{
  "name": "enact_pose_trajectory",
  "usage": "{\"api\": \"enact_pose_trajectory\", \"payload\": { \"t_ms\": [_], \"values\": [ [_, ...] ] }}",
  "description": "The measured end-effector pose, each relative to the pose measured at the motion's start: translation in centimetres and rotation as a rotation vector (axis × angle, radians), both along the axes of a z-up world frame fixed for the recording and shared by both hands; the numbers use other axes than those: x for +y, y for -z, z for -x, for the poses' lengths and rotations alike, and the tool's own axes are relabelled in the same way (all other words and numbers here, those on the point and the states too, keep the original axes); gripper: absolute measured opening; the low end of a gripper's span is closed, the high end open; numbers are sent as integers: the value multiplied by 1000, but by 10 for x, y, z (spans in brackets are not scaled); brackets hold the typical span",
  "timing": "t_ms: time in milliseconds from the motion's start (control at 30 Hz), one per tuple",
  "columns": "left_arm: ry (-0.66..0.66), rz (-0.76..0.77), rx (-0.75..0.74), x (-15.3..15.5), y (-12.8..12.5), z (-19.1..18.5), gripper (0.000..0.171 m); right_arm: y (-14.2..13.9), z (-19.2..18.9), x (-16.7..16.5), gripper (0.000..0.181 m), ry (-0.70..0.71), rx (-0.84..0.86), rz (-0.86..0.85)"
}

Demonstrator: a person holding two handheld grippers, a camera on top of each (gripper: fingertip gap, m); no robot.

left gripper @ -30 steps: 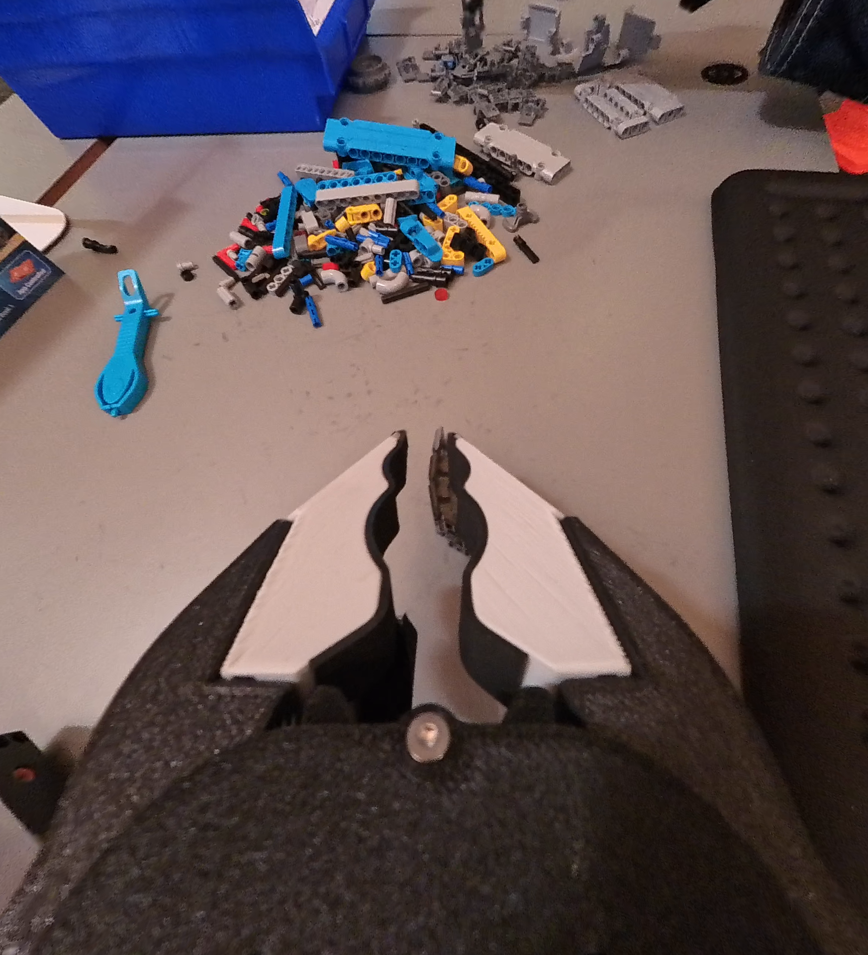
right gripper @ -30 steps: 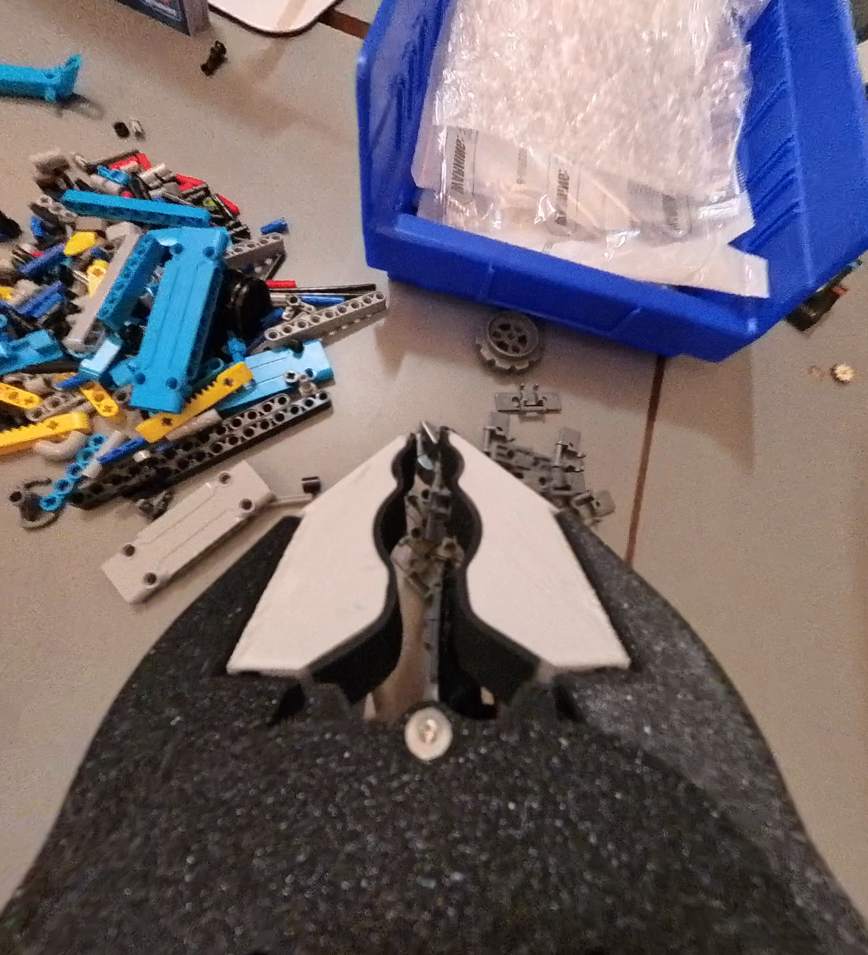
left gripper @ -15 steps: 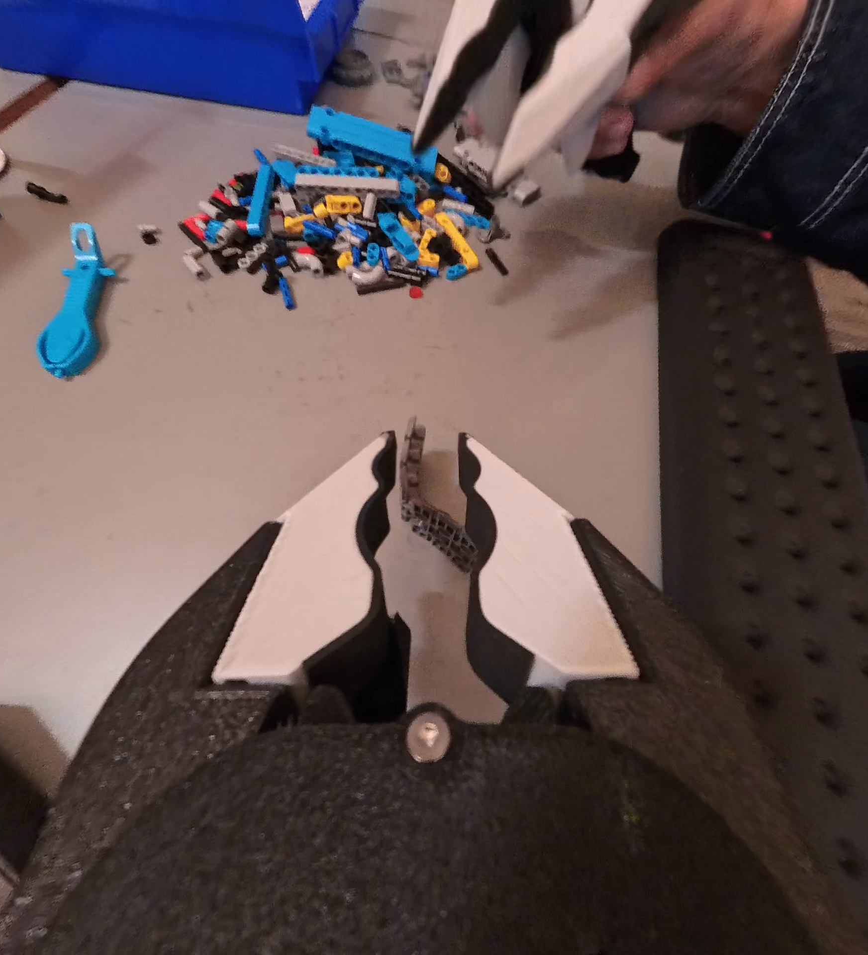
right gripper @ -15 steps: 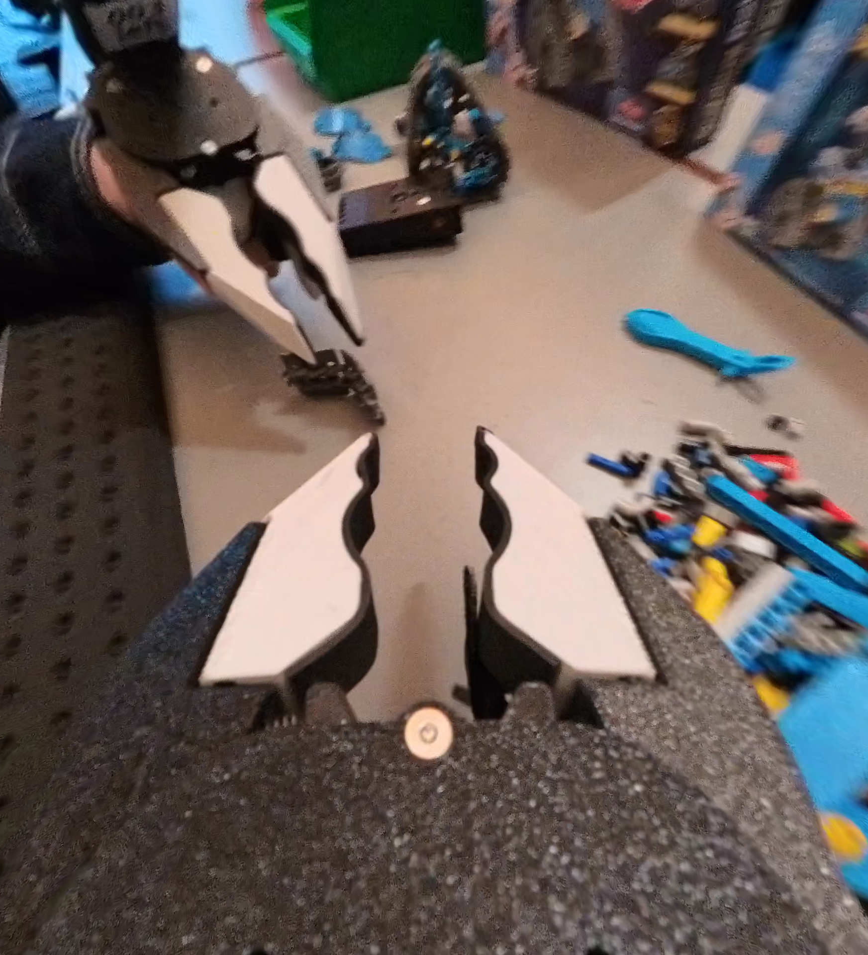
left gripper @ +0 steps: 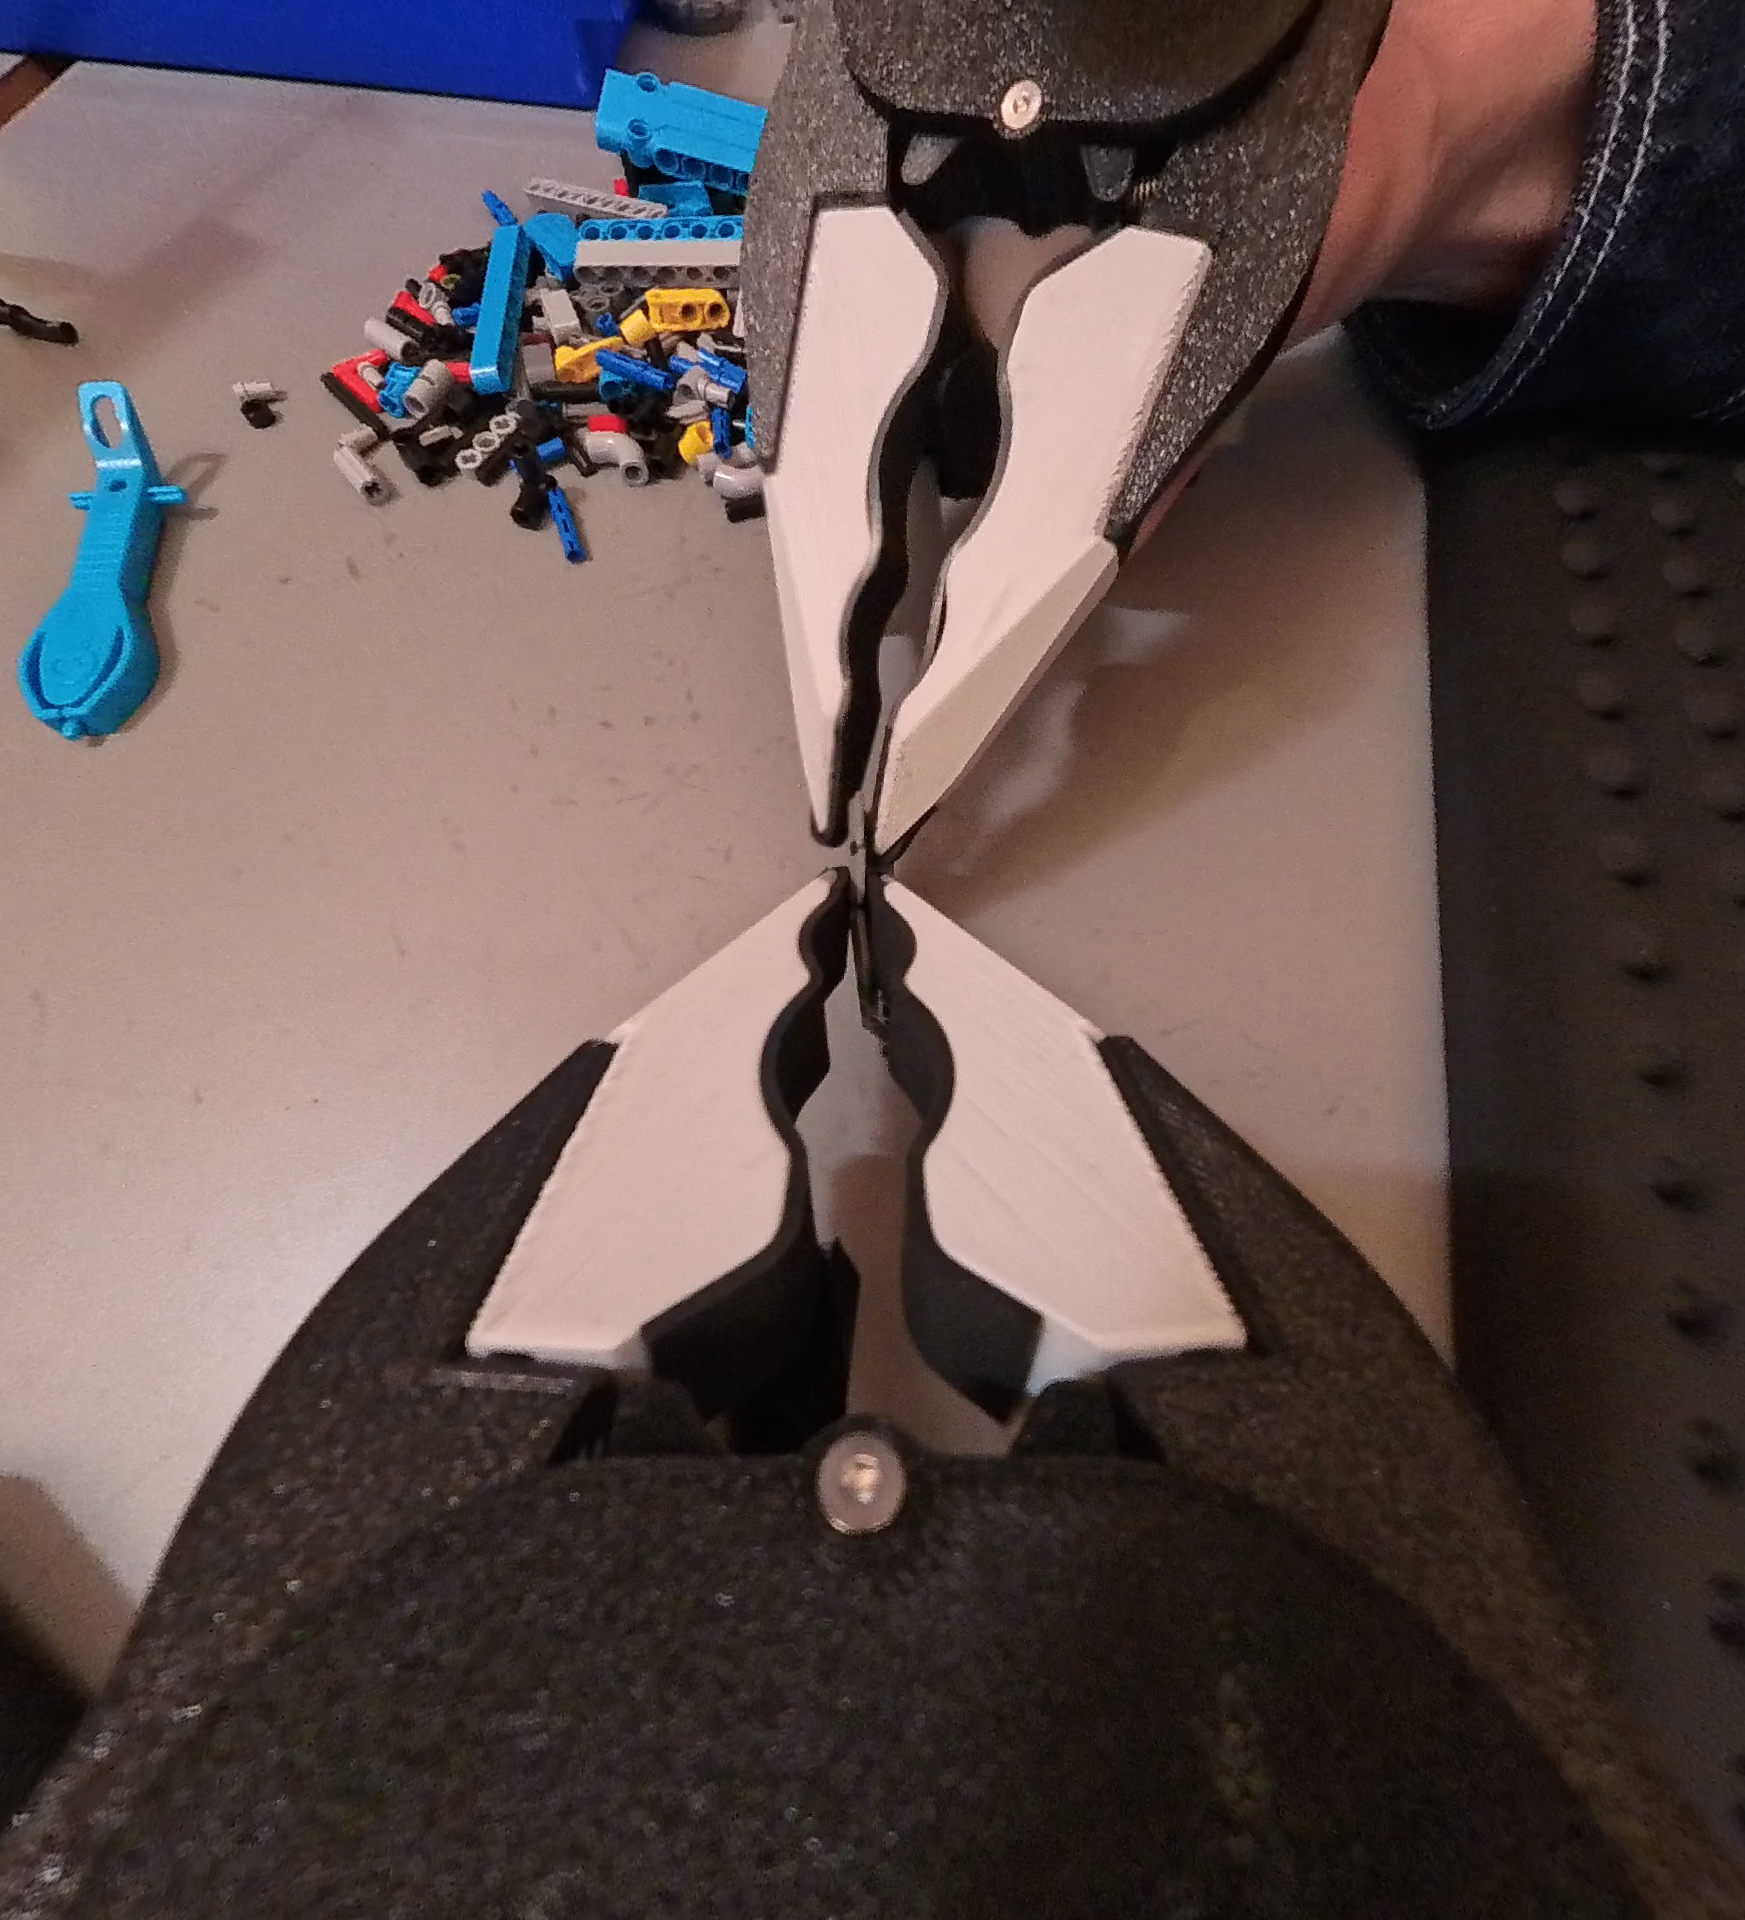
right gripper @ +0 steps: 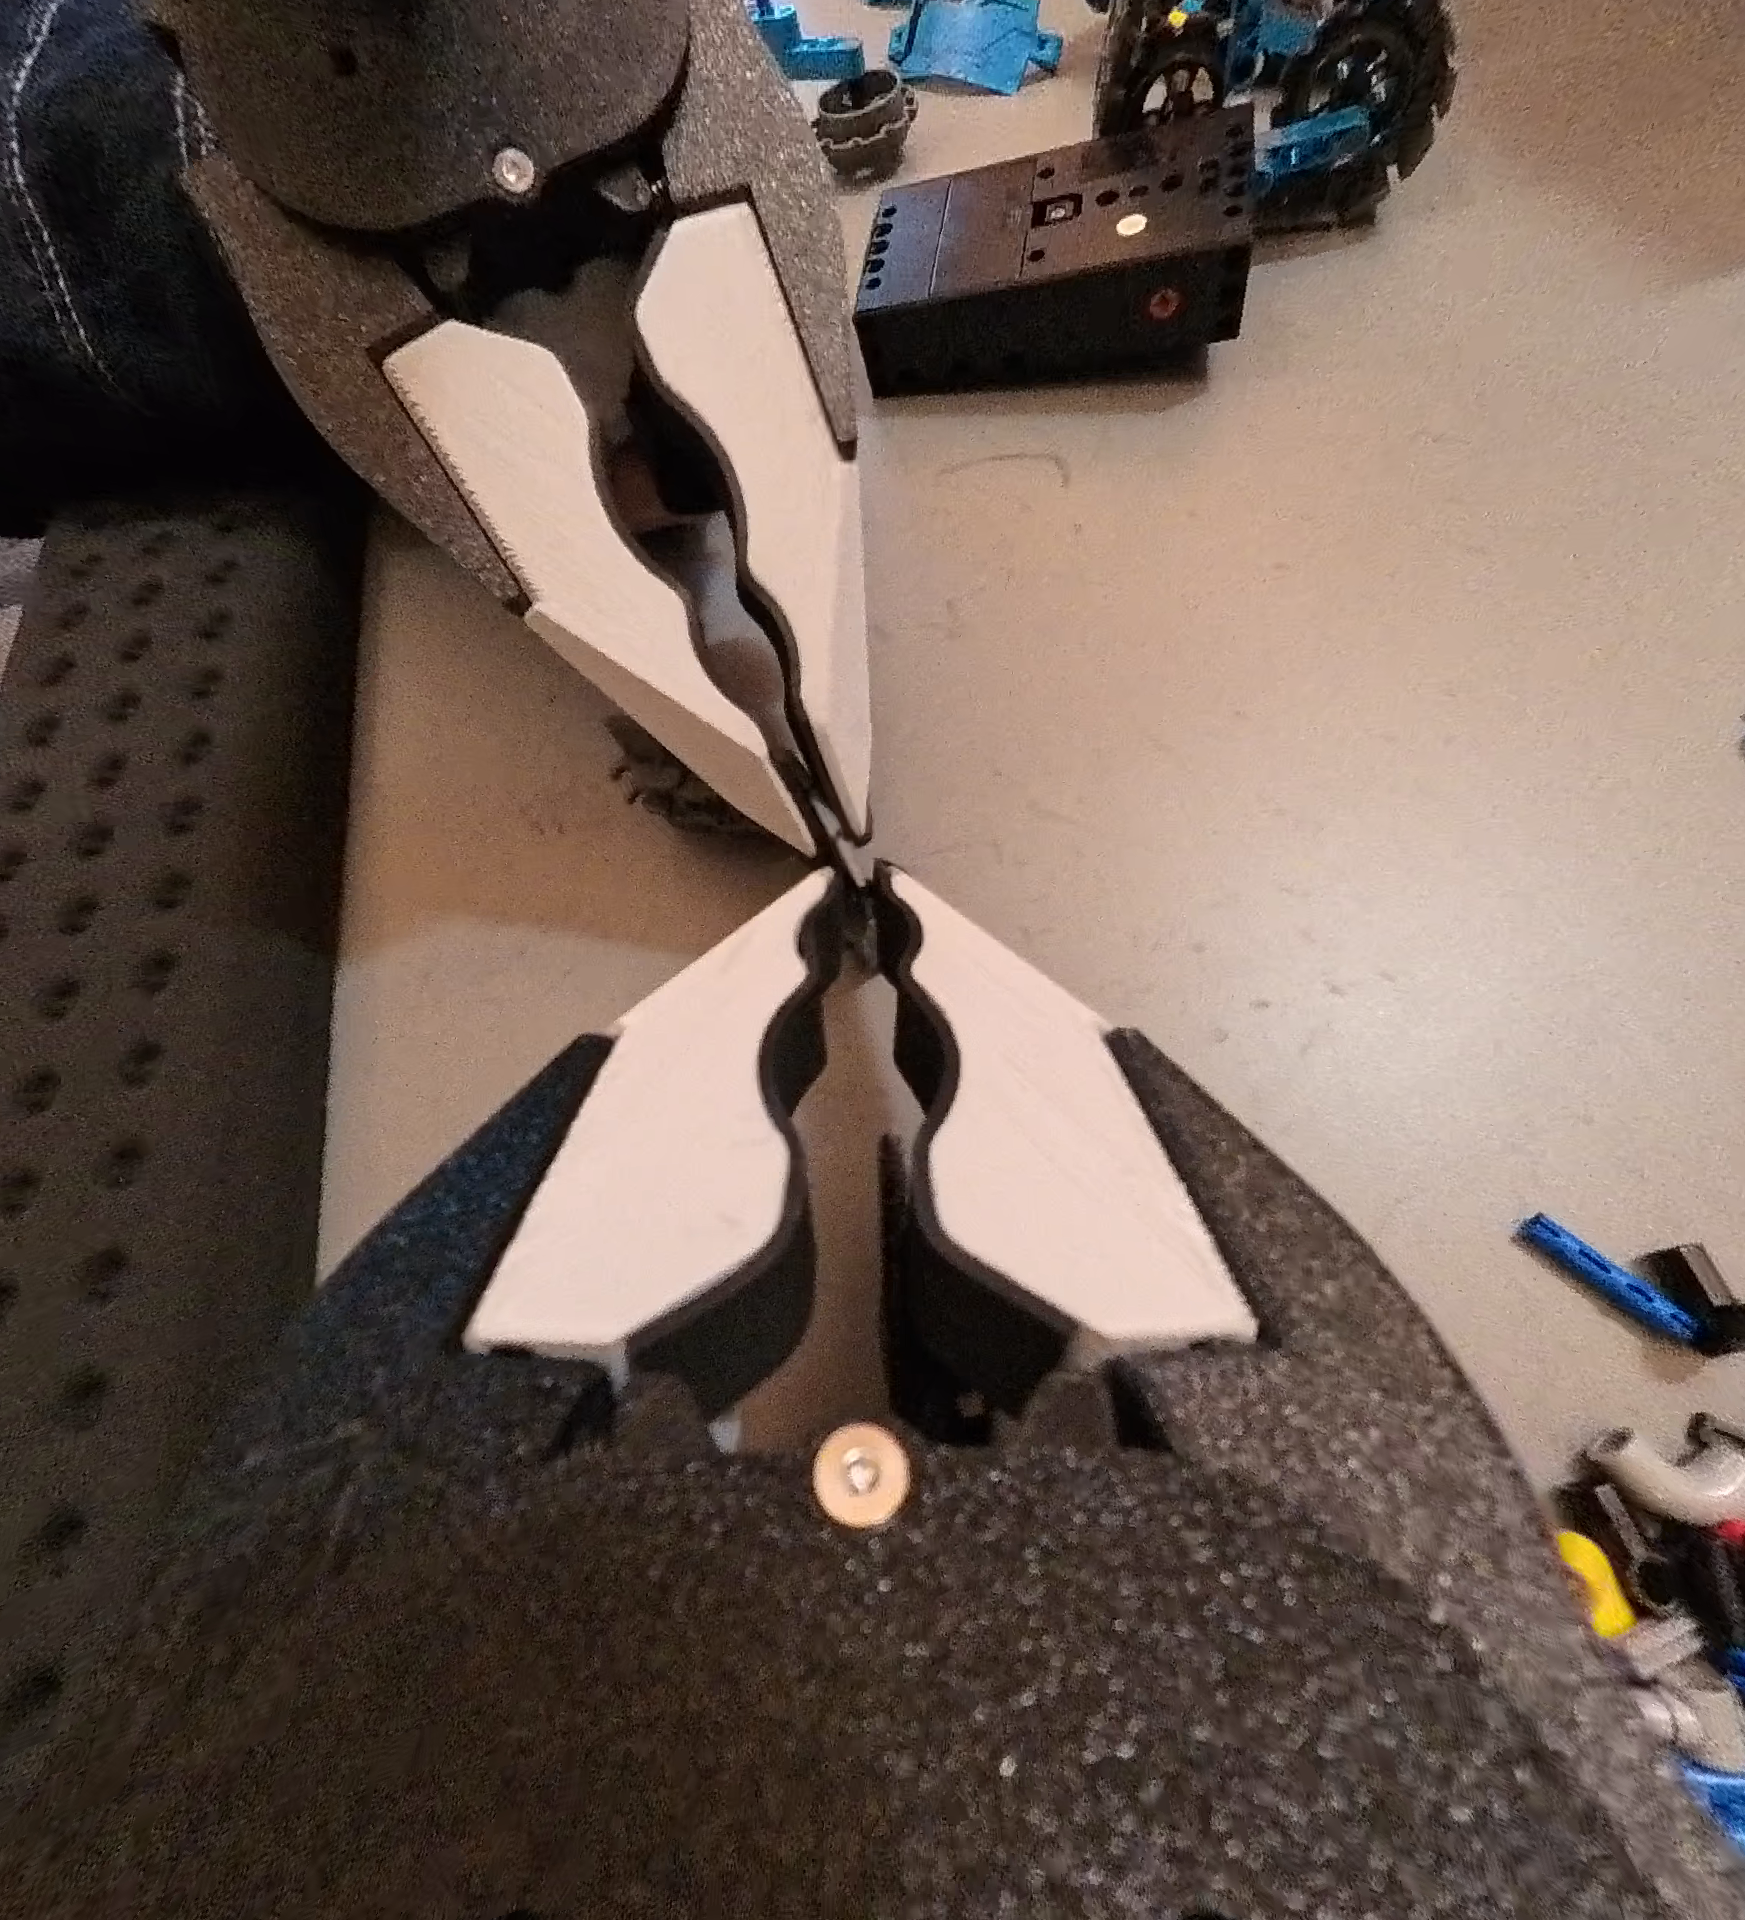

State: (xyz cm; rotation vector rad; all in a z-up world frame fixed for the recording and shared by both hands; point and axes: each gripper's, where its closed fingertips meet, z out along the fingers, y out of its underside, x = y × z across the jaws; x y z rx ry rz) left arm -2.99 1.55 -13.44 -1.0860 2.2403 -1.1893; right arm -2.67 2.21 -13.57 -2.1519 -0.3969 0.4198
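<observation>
The left gripper is found narrowed to a slit at its tips, with a dark grey link strip pinched along the inner face of one finger. The right gripper is met tip to tip with it above the grey table. It is likewise drawn nearly closed, and a small dark end of the same strip is seen between its tips (the exact seating there is blurred). A further dark clump of links is noted on the table just behind the left gripper. A pile of loose bricks and a blue lever tool are recorded well apart to the left. A blue bin is seen at the far edge, and a black studded mat beside the grippers. A black box and a partly built model are also in view. No writing is legible on any item.
</observation>
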Motion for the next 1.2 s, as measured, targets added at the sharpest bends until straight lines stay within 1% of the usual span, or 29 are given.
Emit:
{"api": "enact_pose_trajectory", "payload": {
  "t_ms": [100, 167, 200, 233, 300, 333, 367, 400, 433, 467, 500, 533, 567, 600, 667, 700, 767, 833, 867, 900, 933, 967, 1000, 1067, 1133, 1167, 1200],
  "values": [
    [-17, -33, -32, 3, 0, -2, 2, 1, -2, 1, 1, 36, -3, 31],
    [-12, -146, -119, 6, 1, -4, 2, 1, -5, 3, 1, 117, -5, 51],
    [-18, -187, -146, 7, 1, -5, 2, 1, -6, 4, 1, 168, -19, 42],
    [-37, -184, -143, 9, 1, -5, 2, 1, -7, 5, 0, 224, -9, 43],
    [-56, -189, -138, 13, 1, -7, 2, 1, -10, 10, 0, 355, 75, 55],
    [-7, -169, -129, 6, 1, -2, 2, 3, -20, 11, 0, 451, 79, 68],
    [63, -128, -117, -10, 1, 6, 1, 3, -33, 11, 0, 518, 54, 64],
    [58, -160, -136, -16, 2, 6, 2, 0, -45, 11, 0, 563, 36, 54],
    [2, -247, -162, -7, 2, 0, 2, -6, -46, 11, 1, 553, 79, 30],
    [-57, -273, -154, 5, 2, -7, 2, -9, -47, 9, 0, 548, 132, 11],
    [-64, -222, -126, 10, 2, -9, 1, -7, -50, 5, 0, 551, 153, 18],
    [-39, -157, -101, 8, 1, -6, 1, -7, -52, 1, 1, 549, 176, 14],
    [6, -102, -90, 2, 1, -1, 1, -13, -55, -3, 1, 557, 199, -18],
    [25, -76, -86, -2, 1, 1, 2, -20, -63, -8, 1, 581, 187, -52],
    [-16, -88, -84, 2, 0, -5, 2, -33, -85, -27, 1, 629, 124, -112],
    [-25, -87, -76, 3, 0, -6, 2, -37, -101, -42, 1, 675, 91, -124],
    [-45, -97, -73, 7, 0, -9, 2, -40, -152, -89, 1, 842, -32, -118],
    [-55, -90, -75, 8, 0, -9, 5, -38, -210, -153, 1, 1022, -207, -37],
    [-69, -86, -77, 10, -1, -10, 9, -37, -231, -183, 1, 1086, -259, 17],
    [-81, -86, -80, 11, -3, -11, 10, -36, -248, -210, 2, 1140, -279, 65],
    [-86, -86, -84, 11, -4, -11, 10, -34, -259, -229, 1, 1173, -272, 107],
    [-86, -80, -88, 11, -7, -11, 11, -30, -264, -241, 3, 1173, -253, 149],
    [-86, -69, -92, 11, -9, -11, 11, -27, -269, -248, 9, 1169, -257, 178],
    [-98, -37, -102, 12, -16, -10, 12, -28, -275, -253, 10, 1152, -302, 197],
    [-123, -6, -105, 19, -23, -10, 12, -36, -275, -250, 13, 1159, -340, 203],
    [-137, 9, -105, 23, -27, -9, 13, -44, -270, -239, 14, 1143, -341, 168],
    [-147, 29, -102, 27, -30, -8, 13, -54, -256, -217, 14, 1084, -314, 102]
  ]
}}
